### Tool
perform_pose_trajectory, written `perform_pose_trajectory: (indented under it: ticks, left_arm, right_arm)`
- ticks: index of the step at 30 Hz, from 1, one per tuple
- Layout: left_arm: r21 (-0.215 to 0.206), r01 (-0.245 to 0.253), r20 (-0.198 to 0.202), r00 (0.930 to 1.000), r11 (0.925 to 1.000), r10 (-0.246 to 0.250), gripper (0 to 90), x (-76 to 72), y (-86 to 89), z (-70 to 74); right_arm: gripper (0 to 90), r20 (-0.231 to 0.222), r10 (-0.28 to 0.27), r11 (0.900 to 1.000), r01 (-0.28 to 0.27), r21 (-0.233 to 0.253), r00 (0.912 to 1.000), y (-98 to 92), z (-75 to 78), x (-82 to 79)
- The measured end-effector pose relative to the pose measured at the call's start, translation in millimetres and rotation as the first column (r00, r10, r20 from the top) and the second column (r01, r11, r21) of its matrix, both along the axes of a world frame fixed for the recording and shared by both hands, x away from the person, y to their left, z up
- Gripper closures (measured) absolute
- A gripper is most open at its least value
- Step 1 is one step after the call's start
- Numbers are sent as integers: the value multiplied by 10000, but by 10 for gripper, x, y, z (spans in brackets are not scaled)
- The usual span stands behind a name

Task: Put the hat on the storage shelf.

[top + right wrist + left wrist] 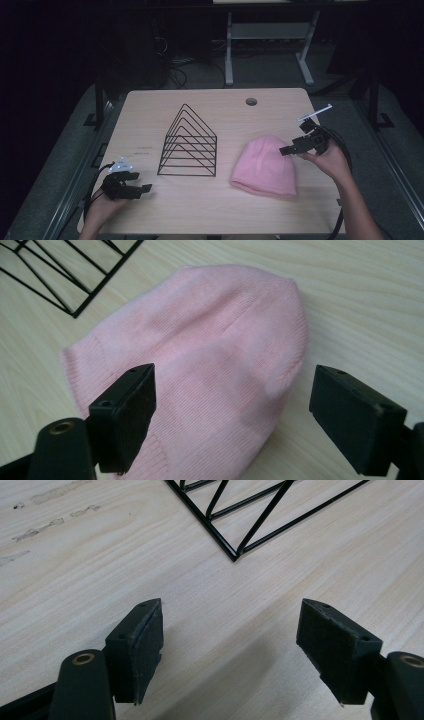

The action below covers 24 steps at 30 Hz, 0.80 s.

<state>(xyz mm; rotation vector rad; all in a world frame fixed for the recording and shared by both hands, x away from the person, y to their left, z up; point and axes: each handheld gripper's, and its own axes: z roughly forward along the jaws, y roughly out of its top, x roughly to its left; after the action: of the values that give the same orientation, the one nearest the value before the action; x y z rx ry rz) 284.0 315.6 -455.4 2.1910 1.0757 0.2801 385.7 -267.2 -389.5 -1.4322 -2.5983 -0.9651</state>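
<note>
The pink beanie (265, 166) lies flat on the surface (210, 210), right of the wire rack (189, 142), its rounded crown far, its open brim near. The right tool (290, 148) hovers at its far right edge, jaws wide and empty, pointing left across it. The left tool (142, 184) rests near left, well apart, also wide and empty.

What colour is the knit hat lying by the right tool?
Plain pale pink knit hat, clearest in the right gripper view.
</note>
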Motion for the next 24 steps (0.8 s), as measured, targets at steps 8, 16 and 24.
perform_pose_trajectory:
  ticks: [8, 16, 24]
  left_arm:
    - [2, -23, -1, 10000, 10000, 23, 269, -6, 8, 8]
    - [-60, -84, -70, 9999, 9999, 83, 269, -9, -8, 0]
    - [70, -19, -70, 10000, 10000, 19, 269, 4, 20, 2]
  right_arm:
    - [201, -353, -227, 9996, 222, -167, 9991, 27, -79, 210]
    - [229, -629, -387, 9980, 355, -524, 9973, 79, -191, 375]
    - [369, -1048, -274, 9965, 190, -811, 9941, 194, -315, 507]
